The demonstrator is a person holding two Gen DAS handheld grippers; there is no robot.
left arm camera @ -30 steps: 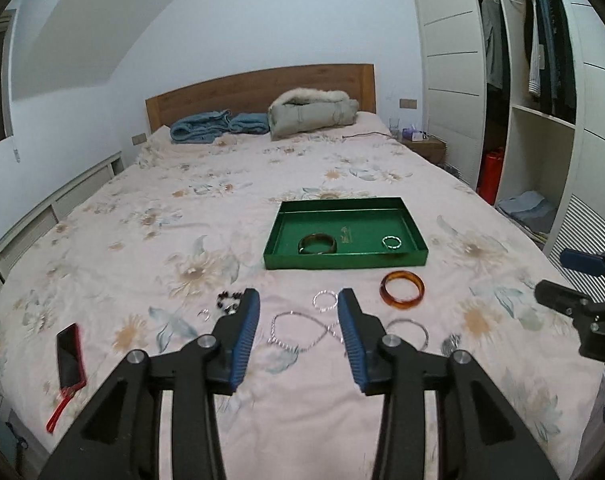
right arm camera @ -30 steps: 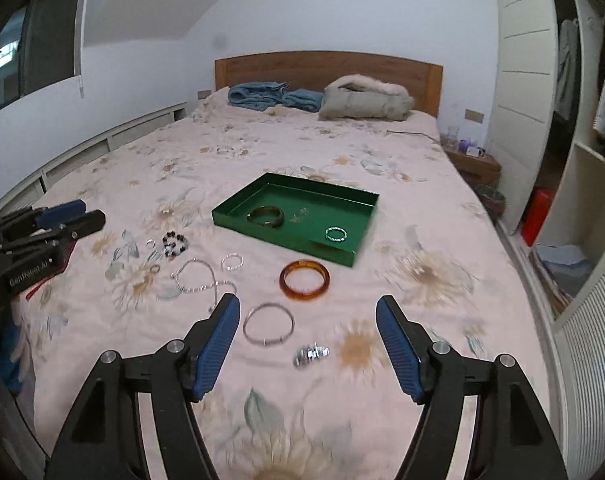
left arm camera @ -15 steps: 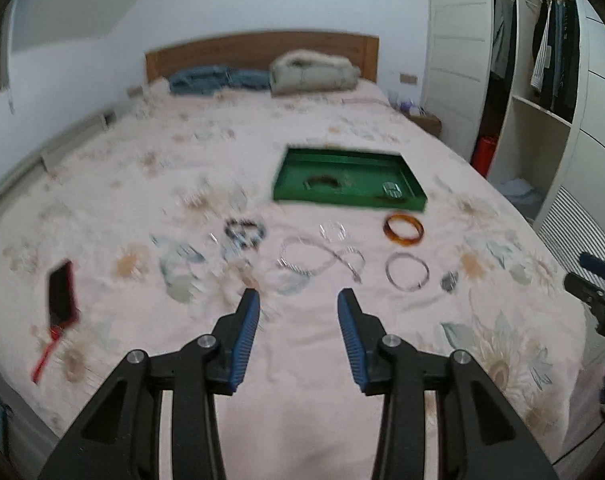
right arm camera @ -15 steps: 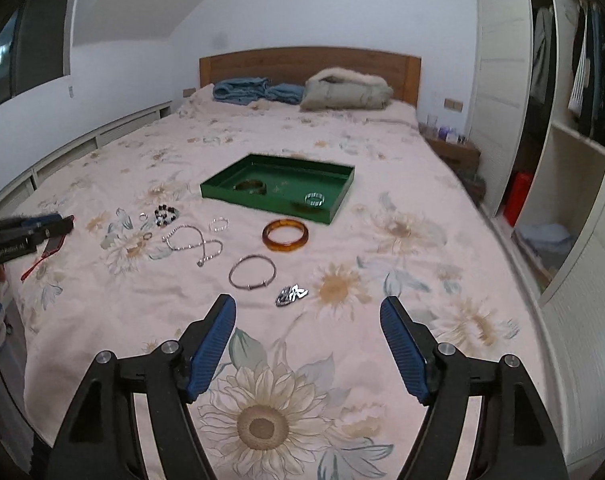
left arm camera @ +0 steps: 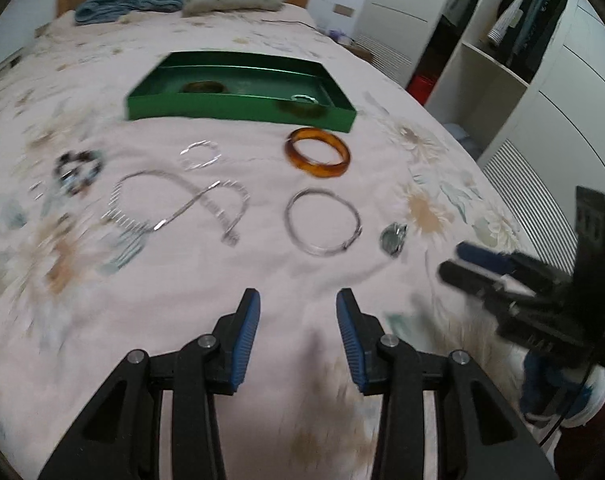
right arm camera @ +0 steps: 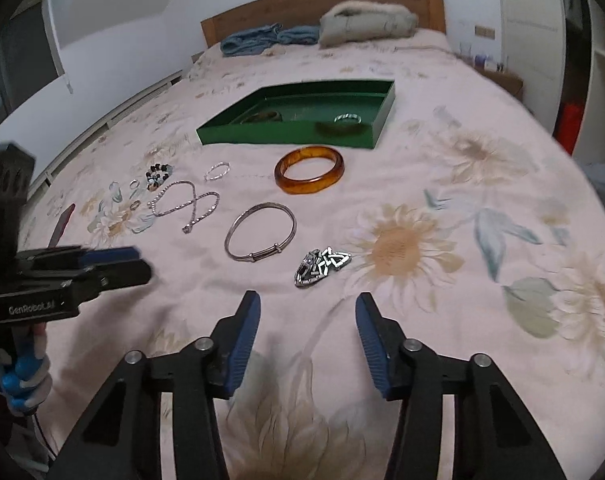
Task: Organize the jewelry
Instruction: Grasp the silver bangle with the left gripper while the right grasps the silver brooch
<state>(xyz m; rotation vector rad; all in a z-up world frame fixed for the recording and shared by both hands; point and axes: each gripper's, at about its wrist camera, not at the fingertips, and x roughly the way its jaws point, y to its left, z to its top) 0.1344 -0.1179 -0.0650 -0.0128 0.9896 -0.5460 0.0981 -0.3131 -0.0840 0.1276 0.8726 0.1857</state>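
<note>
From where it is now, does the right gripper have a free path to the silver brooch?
Probably yes. The right gripper is open and empty, and the silver brooch lies just ahead of its fingertips on bare bedspread, with nothing between them.

Smeared by motion blur in the left wrist view: bead bracelet (left arm camera: 78,168) and necklace (left arm camera: 174,204), both left of the amber bangle (left arm camera: 317,157). Half hidden behind the green tray's (right arm camera: 286,135) near wall: a dark bangle (right arm camera: 262,117) and a silver ring (right arm camera: 347,118). Cut off at frame edges: both gripper bodies.

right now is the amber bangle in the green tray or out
Out. The amber bangle lies flat on the bedspread just in front of the green tray, outside its front wall.
</note>
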